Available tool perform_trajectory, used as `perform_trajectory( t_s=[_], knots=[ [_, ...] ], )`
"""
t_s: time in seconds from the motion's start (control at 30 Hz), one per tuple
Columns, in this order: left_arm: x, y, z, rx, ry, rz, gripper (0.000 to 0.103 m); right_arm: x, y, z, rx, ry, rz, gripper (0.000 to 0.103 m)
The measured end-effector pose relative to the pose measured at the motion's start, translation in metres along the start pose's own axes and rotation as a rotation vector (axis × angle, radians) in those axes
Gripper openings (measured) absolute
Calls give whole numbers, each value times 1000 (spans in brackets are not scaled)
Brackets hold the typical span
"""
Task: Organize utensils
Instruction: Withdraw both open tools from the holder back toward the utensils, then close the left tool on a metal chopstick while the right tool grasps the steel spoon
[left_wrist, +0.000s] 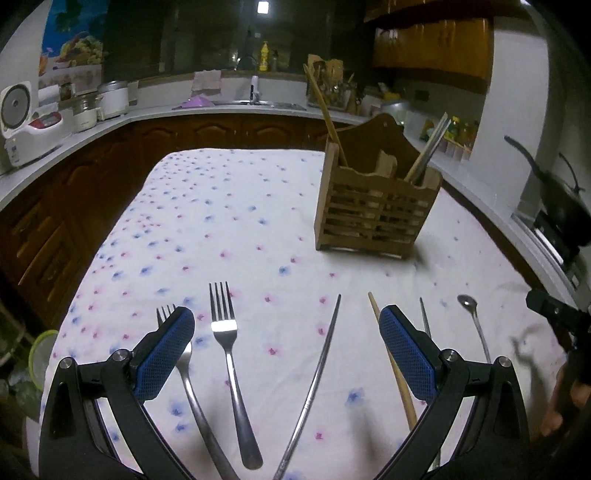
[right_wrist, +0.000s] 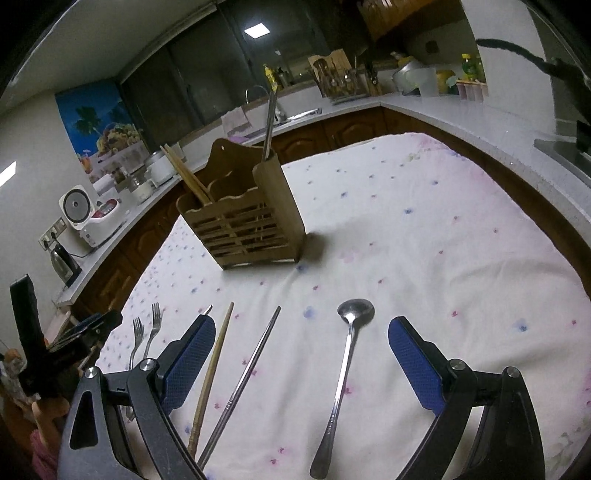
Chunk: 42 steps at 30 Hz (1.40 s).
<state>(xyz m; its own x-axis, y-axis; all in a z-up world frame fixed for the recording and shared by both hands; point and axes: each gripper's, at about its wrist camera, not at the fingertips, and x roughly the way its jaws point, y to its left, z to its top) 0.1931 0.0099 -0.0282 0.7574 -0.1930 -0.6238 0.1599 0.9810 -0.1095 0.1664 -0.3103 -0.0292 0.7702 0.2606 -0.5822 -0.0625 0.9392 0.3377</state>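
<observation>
A wooden utensil holder (left_wrist: 373, 206) (right_wrist: 243, 221) stands on the flowered tablecloth (left_wrist: 229, 229), with wooden chopsticks (left_wrist: 325, 110) and metal chopsticks (left_wrist: 428, 147) in it. Two forks (left_wrist: 229, 354) (left_wrist: 184, 369), a metal chopstick (left_wrist: 317, 373), a wooden chopstick (left_wrist: 395, 369) and a spoon (left_wrist: 476, 328) lie in a row at the near edge. My left gripper (left_wrist: 286, 332) is open above the forks and metal chopstick. My right gripper (right_wrist: 301, 343) is open above the spoon (right_wrist: 347, 362), with the metal chopstick (right_wrist: 247, 376) and wooden chopstick (right_wrist: 214, 365) at its left.
Kitchen counters (left_wrist: 147, 114) ring the table, with a rice cooker (left_wrist: 22, 118), pots and a sink. A black pan (left_wrist: 554, 199) sits on a stove at the right. The left gripper also shows in the right wrist view (right_wrist: 66, 343).
</observation>
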Motion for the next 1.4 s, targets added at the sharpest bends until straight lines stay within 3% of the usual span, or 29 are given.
perform_trajectory(
  t_s=[0.33, 0.73, 1.0, 1.17, 1.3, 1.4],
  knots=[
    [30, -12, -5, 79, 96, 7, 102, 20, -3, -5, -15, 59, -26, 95],
    [71, -28, -2, 155, 198, 5, 94, 57, -11, -11, -38, 171, -108, 61],
    [109, -41, -3, 234, 330, -5, 64, 76, -18, -11, -40, 221, -144, 39],
    [116, -48, 2, 250, 333, -33, 54, 83, -17, -5, -57, 237, -157, 24],
    [120, -59, 5, 290, 339, -64, 28, 88, -15, -3, -72, 245, -160, 7],
    [121, -65, 6, 321, 341, -79, 5, 89, -16, -2, -68, 247, -142, 6]
  ],
)
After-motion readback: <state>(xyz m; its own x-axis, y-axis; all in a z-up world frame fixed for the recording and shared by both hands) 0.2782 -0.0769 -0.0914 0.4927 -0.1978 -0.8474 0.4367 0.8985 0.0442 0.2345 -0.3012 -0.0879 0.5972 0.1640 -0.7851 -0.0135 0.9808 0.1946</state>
